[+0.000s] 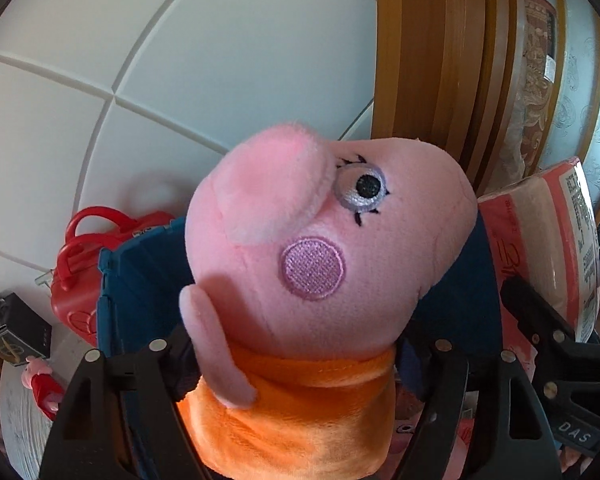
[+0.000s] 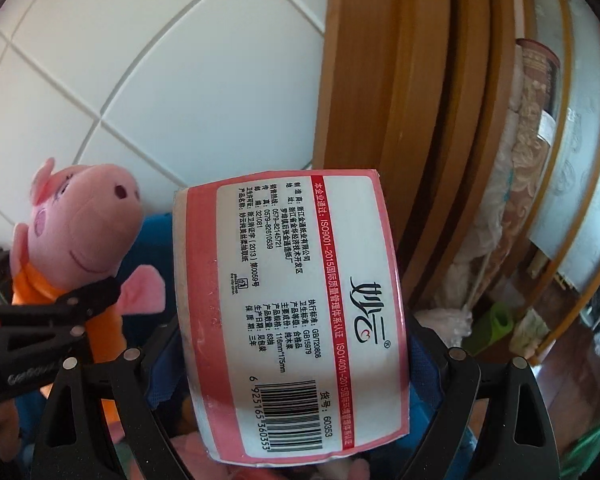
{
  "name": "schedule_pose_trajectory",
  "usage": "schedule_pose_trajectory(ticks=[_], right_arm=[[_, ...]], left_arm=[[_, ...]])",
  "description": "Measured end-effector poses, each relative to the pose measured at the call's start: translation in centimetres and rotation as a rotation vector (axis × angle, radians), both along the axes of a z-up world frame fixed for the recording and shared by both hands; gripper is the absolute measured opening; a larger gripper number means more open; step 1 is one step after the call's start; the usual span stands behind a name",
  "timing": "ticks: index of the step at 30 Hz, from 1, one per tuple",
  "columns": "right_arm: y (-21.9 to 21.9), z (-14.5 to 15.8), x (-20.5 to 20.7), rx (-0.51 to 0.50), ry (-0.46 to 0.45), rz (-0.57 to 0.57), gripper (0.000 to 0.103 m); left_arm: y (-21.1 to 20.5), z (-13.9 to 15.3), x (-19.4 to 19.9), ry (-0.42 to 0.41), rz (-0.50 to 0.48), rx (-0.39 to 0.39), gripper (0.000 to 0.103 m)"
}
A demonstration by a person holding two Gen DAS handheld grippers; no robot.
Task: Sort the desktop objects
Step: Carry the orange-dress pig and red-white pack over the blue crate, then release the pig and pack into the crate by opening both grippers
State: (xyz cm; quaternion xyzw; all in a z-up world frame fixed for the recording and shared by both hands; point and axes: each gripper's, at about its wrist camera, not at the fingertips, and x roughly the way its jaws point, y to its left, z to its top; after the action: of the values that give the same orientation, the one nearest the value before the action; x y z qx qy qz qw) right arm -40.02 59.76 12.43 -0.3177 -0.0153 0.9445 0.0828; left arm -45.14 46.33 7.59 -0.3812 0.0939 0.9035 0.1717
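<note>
- The blue fabric bin (image 1: 139, 300) stands on the far side of the bench (image 1: 19, 432), under both loads. It is soft-walled and already holds pink plush. A heavy drop against 1 wall could fold that wall or tip the bin toward the red toy case (image 1: 79, 272) on its left.
- The tissue pack (image 2: 300, 312) hangs tilted above the right half of the bin. The right tongs (image 2: 297, 356) are spread wide and grasp it by its lower end. The wrapper is slick and the pack is top-heavy in this hold, so it could swing, slide out, or land across the rim instead of inside.
- The plush pig (image 1: 320, 272) is aloft over the left half of the bin, just beside the pack. The left tongs (image 1: 304, 360) clasp its orange body. The stuffing gives, and the hold looks slack on the right side. The big head could topple it forward, and it might fall outside the bin.
- The 2 tongs work close together, so 1 could knock the other's load loose.
- A small pig figure (image 1: 39, 384) lies near the bench's left edge, well apart from the bin. A shifted bin or a falling toy could push it off.
</note>
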Motion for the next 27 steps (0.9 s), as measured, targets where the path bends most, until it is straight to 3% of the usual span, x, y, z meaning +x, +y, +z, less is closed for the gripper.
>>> schedule_pose_trajectory(ticks=[4,9,11,15,19,22,27], right_arm=[[-0.5,-0.9,-0.8,0.009,-0.025,0.015,0.092],[-0.2,-1.2,-1.1,0.000,-0.027,0.014,0.092],[-0.2,-1.4,-1.3,0.002,-0.032,0.014,0.092],[-0.5,-1.7,-1.5,0.014,-0.045,0.014,0.092],[-0.3,-1.5,-1.4,0.002,-0.033,0.015,0.092],[0.3,-1.4,-1.5,-0.015,-0.022,0.010,0.093],[0.2,-1.1,-1.3,-0.022,0.000,0.015,0.101]], left_arm=[[0.7,-1.0,-0.2,-0.045,-0.008,-0.024,0.077],[0.2,-0.6,0.2,-0.064,-0.010,0.034,0.079],[0.1,-0.8,-0.1,-0.098,0.012,0.007,0.079],[0.6,-0.9,0.6,-0.053,0.019,-0.033,0.081],[0.4,0.8,2.3,0.056,-0.002,0.010,0.081],[-0.1,1.0,2.0,0.013,0.009,0.042,0.081],[0.0,0.2,2.6,-0.001,0.033,-0.024,0.081]])
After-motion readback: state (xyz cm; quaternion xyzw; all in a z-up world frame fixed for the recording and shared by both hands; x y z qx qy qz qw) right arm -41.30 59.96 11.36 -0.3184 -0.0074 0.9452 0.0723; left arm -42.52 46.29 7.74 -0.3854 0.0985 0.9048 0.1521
